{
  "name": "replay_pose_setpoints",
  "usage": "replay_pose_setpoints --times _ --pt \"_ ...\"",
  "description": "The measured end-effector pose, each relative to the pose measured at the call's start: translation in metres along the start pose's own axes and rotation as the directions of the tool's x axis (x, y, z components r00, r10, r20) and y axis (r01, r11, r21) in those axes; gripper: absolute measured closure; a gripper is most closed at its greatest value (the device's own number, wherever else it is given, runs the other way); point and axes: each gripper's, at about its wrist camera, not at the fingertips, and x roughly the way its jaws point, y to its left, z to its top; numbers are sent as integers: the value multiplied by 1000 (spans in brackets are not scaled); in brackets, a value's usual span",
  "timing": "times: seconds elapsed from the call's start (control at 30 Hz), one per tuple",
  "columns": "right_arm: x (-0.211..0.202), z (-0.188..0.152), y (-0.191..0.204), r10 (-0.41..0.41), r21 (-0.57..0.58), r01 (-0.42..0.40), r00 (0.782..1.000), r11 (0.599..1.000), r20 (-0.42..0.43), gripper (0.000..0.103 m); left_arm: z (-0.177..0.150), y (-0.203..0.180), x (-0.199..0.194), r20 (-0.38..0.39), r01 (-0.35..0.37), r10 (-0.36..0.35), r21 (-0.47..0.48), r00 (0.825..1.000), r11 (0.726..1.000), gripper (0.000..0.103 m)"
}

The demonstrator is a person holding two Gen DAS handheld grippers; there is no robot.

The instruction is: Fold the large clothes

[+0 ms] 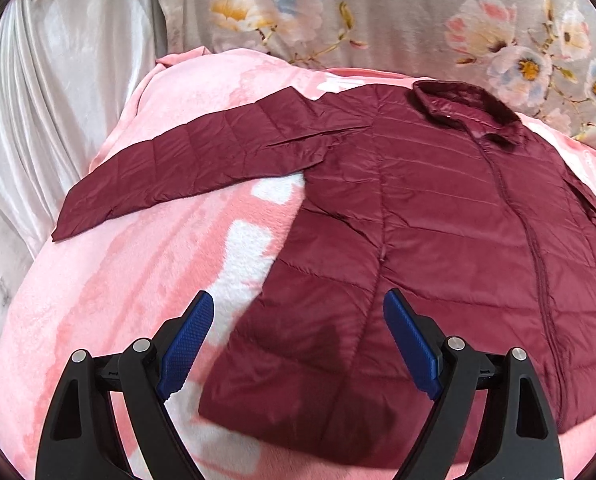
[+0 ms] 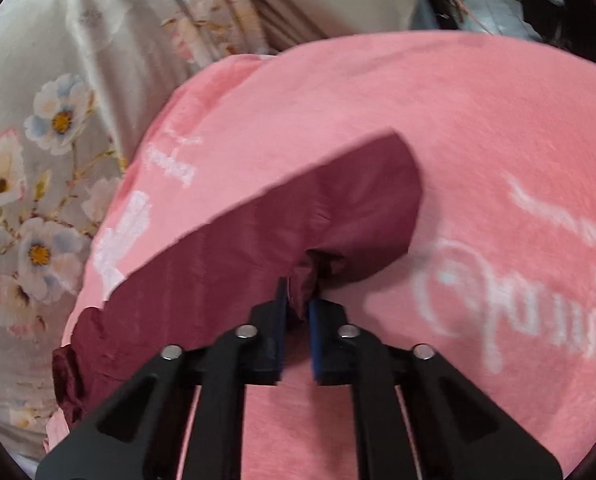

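I have the maroon quilted down jacket (image 1: 437, 216) lying front-up on the pink fleece blanket (image 1: 130, 280) that covers the bed, its zipper closed and its collar (image 1: 463, 106) toward the far edge of the blanket, where the grey floral bedding (image 1: 377, 12) is heaped. From my left wrist camera, the jacket's left-hand sleeve (image 1: 186, 164) stretches out flat toward the left edge of the blanket, cuff nearest the silvery satin drape (image 1: 58, 92) that hangs beyond that edge. The hem sits close to the near edge.

My left gripper (image 1: 298, 340) hangs above the hem corner with its jaws spread wide; the blue pads (image 1: 186, 340) touch nothing and no cloth lies between them.

My right gripper (image 2: 298, 308) is pinched down on a fold of the other sleeve (image 2: 282, 224), close to its cuff; the fabric bunches and puckers right at the fingertips, and the cuff end curls up off the blanket just past them. In this view the white lettering (image 2: 517, 288) printed on the blanket runs along the right side, and the floral bedding fills the left. The picture is a little smeared.
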Motion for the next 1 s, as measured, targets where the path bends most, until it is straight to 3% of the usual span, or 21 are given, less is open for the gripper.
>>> replay_pose_setpoints --times 0.07,0.13,0.2,0.3,0.47,0.53,0.63,0.73,0.8,0.83,0.9,1.0 --pt "-12 -4 50 74 -98 -72 997 993 21 100 3 2 4 -1 -6 6 -5 1000 1000 18" --pt "-28 -17 116 181 -234 -171 983 957 25 100 8 5 8 0 -16 16 -15 1000 1000 18" --pt "-45 -45 182 281 -377 -263 960 888 -5 100 11 7 10 1 -21 21 -26 1000 999 18" --pt "-61 -110 272 398 -546 -399 908 736 -128 100 14 13 12 2 -33 33 -45 999 998 19" --pt "-54 -219 357 440 -628 -568 819 532 -367 100 16 23 18 -9 -49 48 -58 999 997 18" --pt "-51 -262 374 419 -657 -592 802 466 -425 100 17 26 21 -11 -54 53 -57 999 997 18" --pt "-33 -314 396 371 -650 -652 758 390 -537 99 20 29 23 -3 -56 56 -52 998 997 18" --pt "-26 -353 399 315 -669 -663 749 336 -583 93 28 28 26 -3 -17 17 -50 1000 999 18" --pt "-30 -358 398 333 -650 -696 718 306 -612 79 36 26 25 2 44 -44 -61 999 997 18" --pt "-33 -353 397 352 -638 -706 707 307 -613 74 42 23 25 4 81 -81 -67 997 994 18" --pt "-42 -331 388 402 -626 -709 702 324 -588 53 57 15 27 0 170 -170 -83 985 982 18" --pt "-47 -302 377 440 -618 -691 720 375 -537 51 75 1 36 -23 261 -265 -115 964 959 18"
